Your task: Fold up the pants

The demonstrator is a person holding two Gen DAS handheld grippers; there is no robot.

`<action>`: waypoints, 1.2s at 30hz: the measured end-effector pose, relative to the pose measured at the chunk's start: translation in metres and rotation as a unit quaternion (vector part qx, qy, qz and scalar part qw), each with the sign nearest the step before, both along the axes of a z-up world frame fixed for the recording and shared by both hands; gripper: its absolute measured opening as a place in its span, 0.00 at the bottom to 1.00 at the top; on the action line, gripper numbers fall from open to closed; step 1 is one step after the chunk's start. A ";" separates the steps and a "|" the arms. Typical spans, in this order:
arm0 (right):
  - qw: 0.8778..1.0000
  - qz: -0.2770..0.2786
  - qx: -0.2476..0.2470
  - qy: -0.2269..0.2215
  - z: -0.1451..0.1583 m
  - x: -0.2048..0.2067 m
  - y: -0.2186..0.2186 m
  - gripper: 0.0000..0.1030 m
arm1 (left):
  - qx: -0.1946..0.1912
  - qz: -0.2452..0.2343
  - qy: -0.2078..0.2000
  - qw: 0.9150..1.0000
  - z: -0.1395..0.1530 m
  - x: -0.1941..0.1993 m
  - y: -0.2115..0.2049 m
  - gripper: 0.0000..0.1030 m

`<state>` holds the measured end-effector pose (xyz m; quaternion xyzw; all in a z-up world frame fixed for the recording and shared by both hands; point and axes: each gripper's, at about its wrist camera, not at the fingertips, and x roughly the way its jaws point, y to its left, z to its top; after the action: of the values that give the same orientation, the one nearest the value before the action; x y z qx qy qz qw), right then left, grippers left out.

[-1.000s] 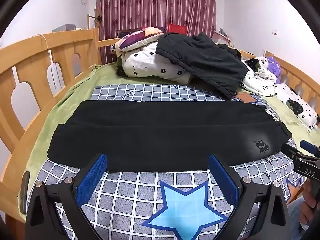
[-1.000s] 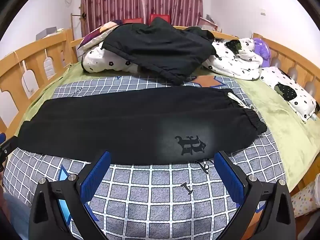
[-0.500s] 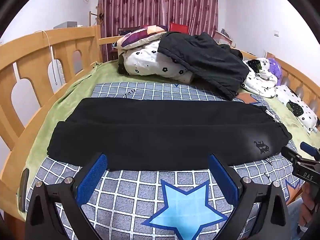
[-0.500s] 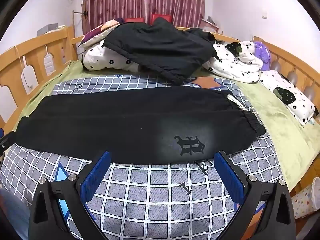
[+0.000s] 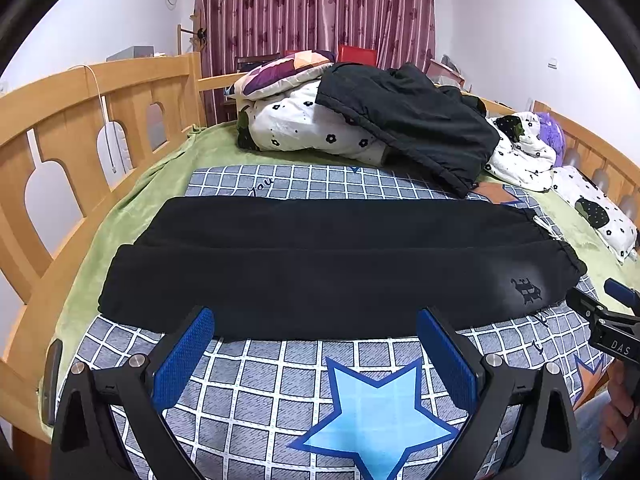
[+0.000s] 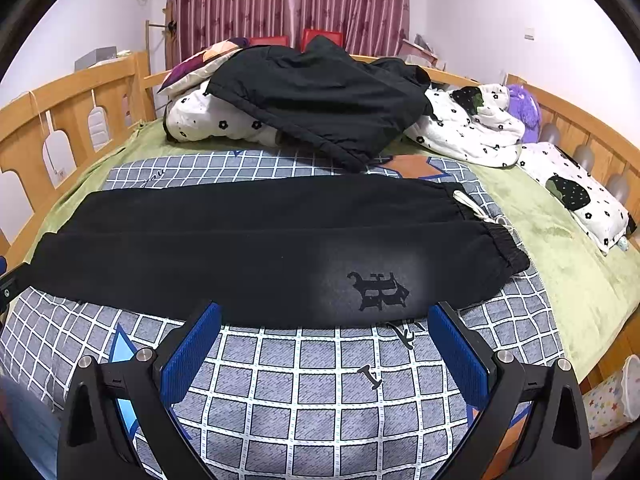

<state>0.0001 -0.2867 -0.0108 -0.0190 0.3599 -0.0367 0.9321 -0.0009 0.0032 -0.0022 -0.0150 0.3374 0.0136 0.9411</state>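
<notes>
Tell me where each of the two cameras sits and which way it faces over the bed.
Left wrist: on the left gripper, jaws open, facing across the bed at the black pants' leg end; the right gripper shows at the right edge.
Right wrist: on the right gripper, jaws open, facing the pants' waistband end and logo; a sliver of the left gripper shows at the left edge.
Shared: pants, checked sheet, black jacket, curtain.

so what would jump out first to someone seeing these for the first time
The long black pants stretch flat across the checked blanket, one leg folded over the other, waistband to the right with a dark emblem on a faded patch. Both the left gripper and right gripper hang open just short of the near edge. Behind, a black jacket lies draped over piled flowered bedding.
</notes>
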 end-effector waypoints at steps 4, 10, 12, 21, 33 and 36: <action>1.000 0.001 -0.003 0.000 0.000 0.000 0.000 0.98 | 0.001 0.001 0.000 1.000 0.000 0.000 0.000 0.99; 1.000 0.002 -0.007 -0.001 0.001 -0.002 0.002 0.98 | 0.004 0.003 0.003 1.000 0.000 0.000 0.002 0.99; 1.000 0.002 -0.007 -0.001 0.001 -0.002 0.002 0.98 | 0.005 0.003 0.003 1.000 0.000 0.000 0.002 0.99; 1.000 0.002 -0.007 -0.001 0.001 -0.002 0.002 0.98 | 0.005 0.004 0.003 1.000 0.000 0.000 0.002 0.99; 1.000 0.002 -0.009 -0.001 0.002 -0.002 0.003 0.98 | 0.003 0.001 0.000 1.000 -0.001 -0.002 0.002 0.99; 1.000 0.003 -0.009 -0.002 0.002 -0.002 0.004 0.98 | 0.003 0.001 0.001 1.000 -0.001 -0.001 0.001 0.99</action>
<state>-0.0020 -0.2829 -0.0090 -0.0281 0.3577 -0.0374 0.9327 -0.0020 0.0043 -0.0027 -0.0128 0.3379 0.0159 0.9410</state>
